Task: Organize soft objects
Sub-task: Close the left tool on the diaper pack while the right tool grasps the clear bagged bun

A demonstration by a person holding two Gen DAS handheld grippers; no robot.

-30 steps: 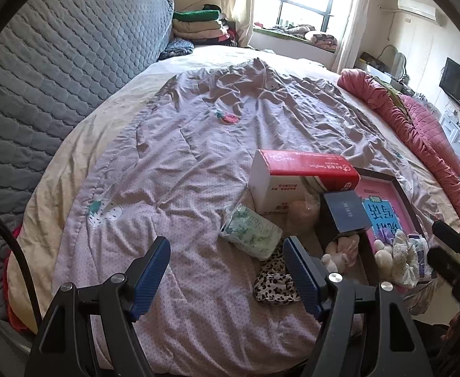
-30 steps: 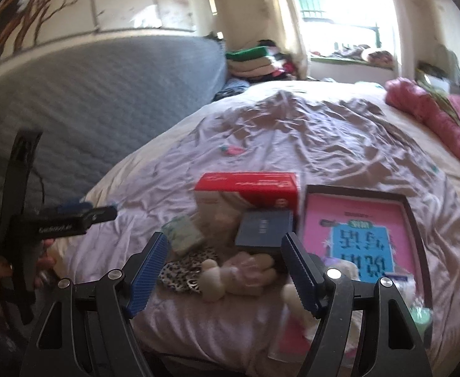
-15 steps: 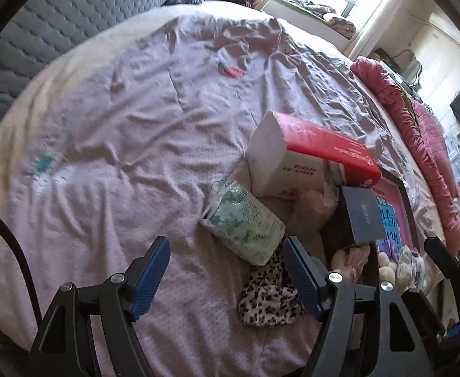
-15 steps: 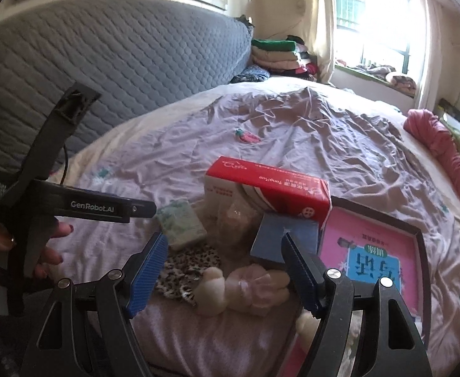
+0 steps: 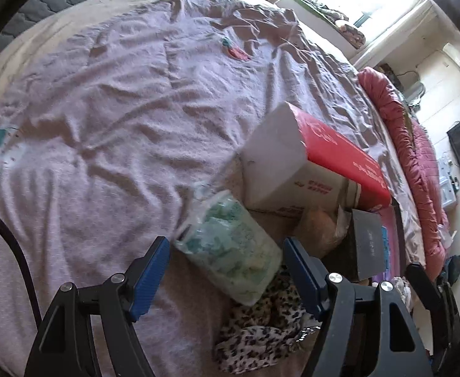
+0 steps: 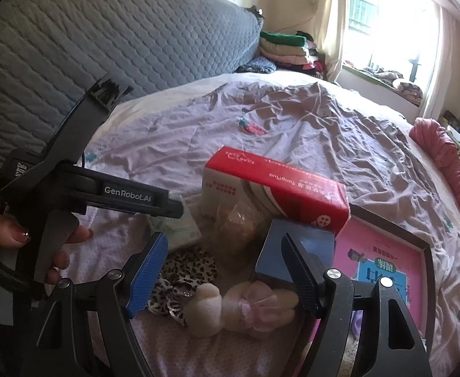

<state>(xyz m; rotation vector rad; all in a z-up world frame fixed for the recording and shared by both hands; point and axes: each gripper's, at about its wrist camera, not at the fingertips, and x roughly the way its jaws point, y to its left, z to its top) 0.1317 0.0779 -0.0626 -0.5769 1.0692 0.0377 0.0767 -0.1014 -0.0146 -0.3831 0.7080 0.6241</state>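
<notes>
"GenRobot.AI" on left claw (image 6: pixel 175 207), jaws apart

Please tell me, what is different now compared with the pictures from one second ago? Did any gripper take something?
Both grippers came down and closer to the pile. The left gripper now frames the green-printed soft pack; the right gripper hangs over the cream plush toy. Nothing was taken or released: both jaws stayed open. The red-topped box, leopard-print cloth and pink framed board lie as before.
</notes>
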